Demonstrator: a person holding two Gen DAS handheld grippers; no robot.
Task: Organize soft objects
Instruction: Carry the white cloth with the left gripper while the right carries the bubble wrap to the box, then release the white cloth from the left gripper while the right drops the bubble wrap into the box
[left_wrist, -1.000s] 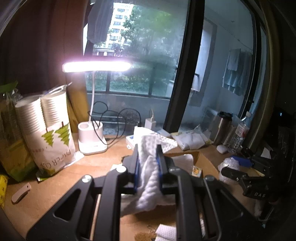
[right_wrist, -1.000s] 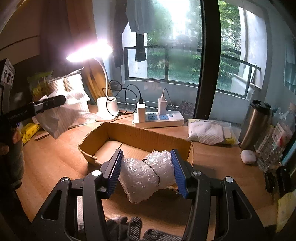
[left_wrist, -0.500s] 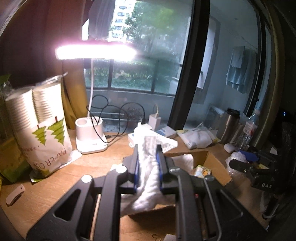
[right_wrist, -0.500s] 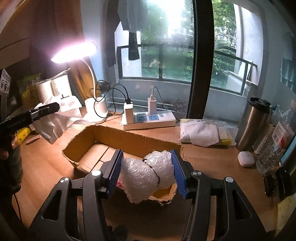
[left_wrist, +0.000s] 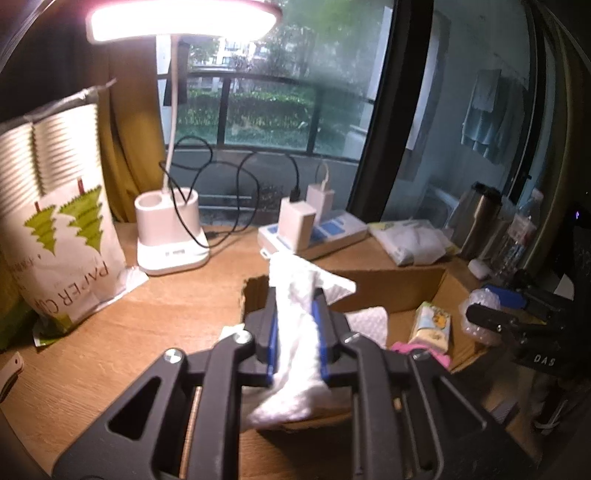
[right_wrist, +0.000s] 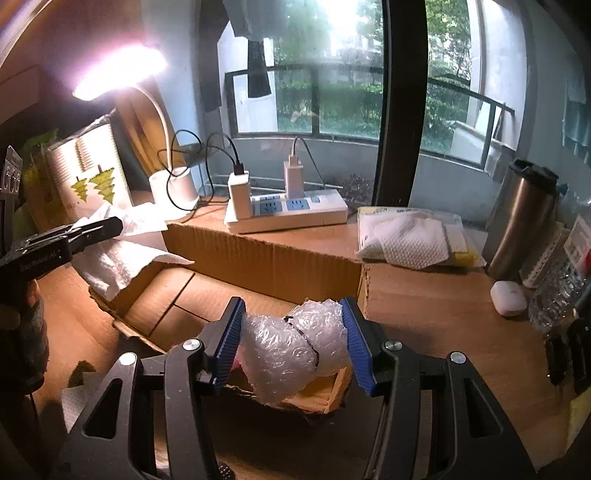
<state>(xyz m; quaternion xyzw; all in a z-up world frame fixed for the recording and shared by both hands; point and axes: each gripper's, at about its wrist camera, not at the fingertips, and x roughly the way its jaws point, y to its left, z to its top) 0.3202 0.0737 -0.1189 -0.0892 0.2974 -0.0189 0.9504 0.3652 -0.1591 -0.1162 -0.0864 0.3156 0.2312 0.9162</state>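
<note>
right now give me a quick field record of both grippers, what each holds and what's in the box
left gripper: shut on white textured cloth, over the box's near left corner
right gripper: shut on wad of bubble wrap, over the box's near right corner
cardboard box: open, on wooden desk
box contents: white cloth piece, small tissue pack, pink item

At the bottom centre, the right hand-held gripper (right_wrist: 291, 341) presses its blue pads on a bubble wrap ball (right_wrist: 291, 347), above the cardboard box (right_wrist: 266, 258) on the bench (right_wrist: 436, 306). At the left edge, the left hand-held gripper (right_wrist: 110, 226) holds a white cloth (right_wrist: 114, 258) over the box's left end.
</note>
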